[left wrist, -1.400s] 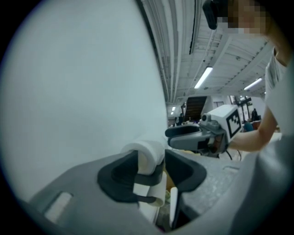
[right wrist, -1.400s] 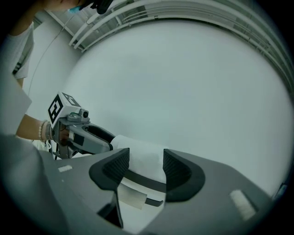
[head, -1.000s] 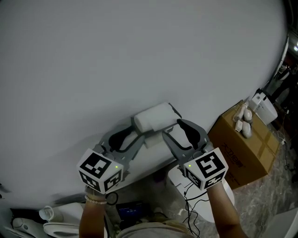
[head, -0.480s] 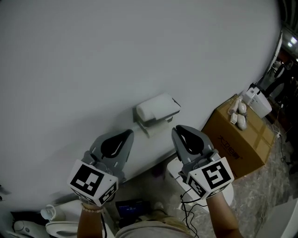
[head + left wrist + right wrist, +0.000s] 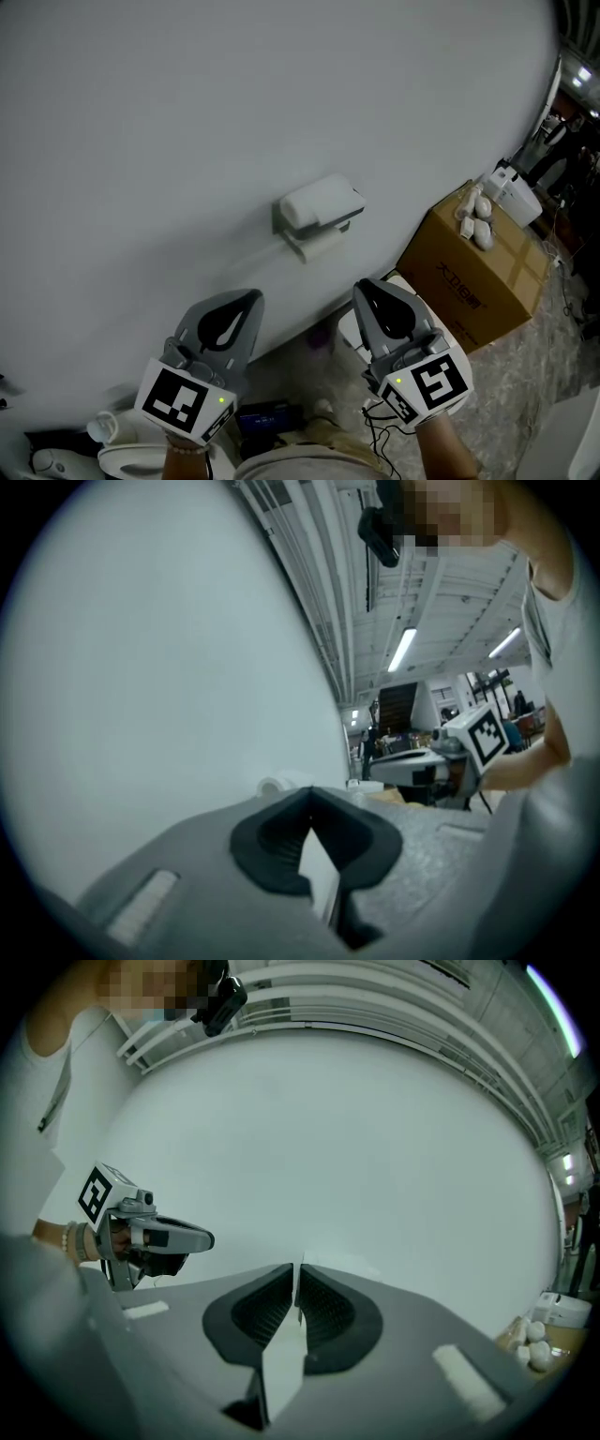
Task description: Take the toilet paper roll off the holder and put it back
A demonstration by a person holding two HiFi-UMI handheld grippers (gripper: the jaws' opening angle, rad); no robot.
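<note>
The white toilet paper roll (image 5: 317, 200) sits on its grey wall holder (image 5: 339, 223), with a loose sheet hanging under it. Both grippers hang well back from it, side by side and pointing at the wall. My left gripper (image 5: 249, 298) is shut with nothing in it. The right gripper (image 5: 366, 286) has just been closing; only a hairline slit shows between its pads (image 5: 319, 1302), and nothing is between them. In the left gripper view the left gripper (image 5: 310, 795) has a small white round end (image 5: 274, 784) showing past it, perhaps the roll. In the right gripper view the right gripper (image 5: 296, 1269) hides most of the roll.
A cardboard box (image 5: 469, 277) stands on the floor at the right with small white items (image 5: 473, 223) and a white device (image 5: 513, 195) on top. White bathroom fittings (image 5: 117, 448) lie at the lower left. The plain wall (image 5: 234, 103) fills the rest.
Both grippers, open at the roll's two ends a second ago, have drawn back from the wall towards me and closed their jaws. The roll stays on the holder.
</note>
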